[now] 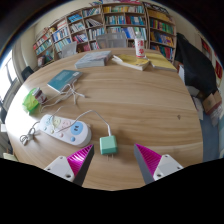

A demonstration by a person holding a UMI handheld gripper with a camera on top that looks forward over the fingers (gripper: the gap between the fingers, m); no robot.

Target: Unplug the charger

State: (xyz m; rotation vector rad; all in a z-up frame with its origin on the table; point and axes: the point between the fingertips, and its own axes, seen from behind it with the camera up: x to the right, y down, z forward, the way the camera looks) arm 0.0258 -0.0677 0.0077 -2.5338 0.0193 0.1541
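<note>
A small green charger [108, 146] lies on the wooden table [150, 105] between my two fingers, with a gap at each side. Its prongs point toward me and are bare, plugged into nothing. Its white cable [88, 116] runs away to the left. A white power strip [64, 128] lies on the table just left of the charger, apart from it. My gripper [111, 153] is open, its pink pads [80, 156] either side of the charger.
A green object [33, 100] and a blue box [62, 80] sit at the far left. Books [93, 60] and a bottle [140, 47] stand at the table's far side. Bookshelves [110, 25] line the back wall. A dark chair [200, 70] is at the right.
</note>
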